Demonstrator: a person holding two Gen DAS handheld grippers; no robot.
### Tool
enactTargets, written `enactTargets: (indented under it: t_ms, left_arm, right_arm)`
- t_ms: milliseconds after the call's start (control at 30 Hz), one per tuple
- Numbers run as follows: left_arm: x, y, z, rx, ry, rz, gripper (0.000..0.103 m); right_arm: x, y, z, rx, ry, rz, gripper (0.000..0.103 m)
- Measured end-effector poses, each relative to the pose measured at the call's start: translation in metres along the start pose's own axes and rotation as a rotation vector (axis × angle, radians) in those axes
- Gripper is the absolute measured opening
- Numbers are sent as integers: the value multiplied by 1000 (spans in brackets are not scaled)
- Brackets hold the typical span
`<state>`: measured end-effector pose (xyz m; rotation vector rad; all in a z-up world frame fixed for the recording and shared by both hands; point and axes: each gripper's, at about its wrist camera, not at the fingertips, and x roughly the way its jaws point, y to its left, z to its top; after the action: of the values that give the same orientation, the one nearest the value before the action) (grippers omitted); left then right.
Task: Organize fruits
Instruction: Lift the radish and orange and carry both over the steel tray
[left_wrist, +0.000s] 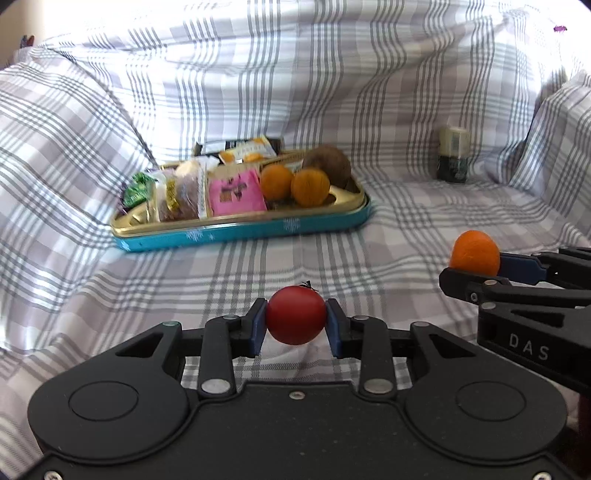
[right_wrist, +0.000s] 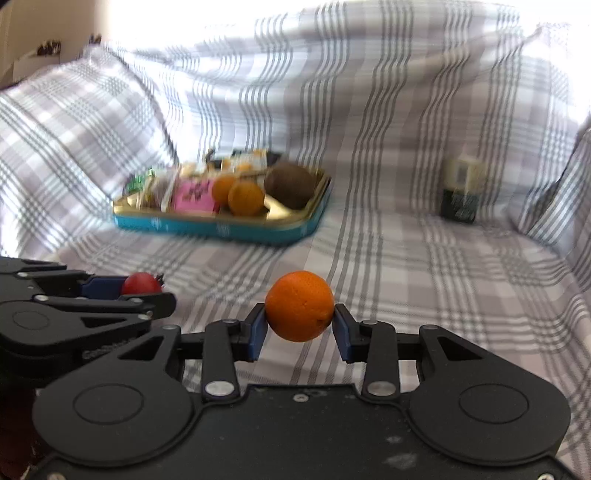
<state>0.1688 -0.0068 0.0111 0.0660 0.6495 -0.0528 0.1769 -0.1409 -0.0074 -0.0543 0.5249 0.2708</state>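
holding two fruits at once, both clear of the checked sheet (left_wrist: 406, 206): item one, left gripper (left_wrist: 296, 319), blue pads clamped on either side of a red tomato (left_wrist: 295, 315) with its dark stalk on top; item two, right gripper (right_wrist: 300, 321), pads closed on an orange (right_wrist: 299, 311). step in hand, by judgement: both fruits picked up and ready to carry, delivery not yet made. destination, presumably: the teal tin tray (left_wrist: 240, 232) with its gold inner rim, lying well ahead on the sheet, already stocked with two small oranges (left_wrist: 295, 184), a brown kiwi-like fruit (left_wrist: 327, 162) and assorted snack packets (left_wrist: 207, 192) (packets to its left part, fruit to its right). next move calls for bringing each gripper forward over the fruit end of the tray, lowering before letting go so that round fruit does not roll off the rim, and going one at a time, since the free space beside the oranges looks small. view notes: the left wrist view shows the orange from the side, caught in the right gripper at frame right; the right wrist view shows the tomato half hidden behind the left gripper's fingers, and gives the bare gold corner of the tray more plainly, though blurred. also present: a small carton (right_wrist: 460, 192) standing well apart at right.
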Motion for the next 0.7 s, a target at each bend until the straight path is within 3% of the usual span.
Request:
enactTargets:
  t_ms: [200, 500, 700]
  left_arm:
    - [-35, -4, -7, 8, 17, 21, 42]
    - [-93, -6, -35, 3, 12, 13, 42]
    - [-124, -6, -63, -14, -7, -1, 42]
  right_arm:
    - [-39, -2, -2, 2, -82, -21, 39]
    - [-109, -3, -31, 99, -111, -37, 39]
    - [-158, 2, -58, 94, -117, -37, 39]
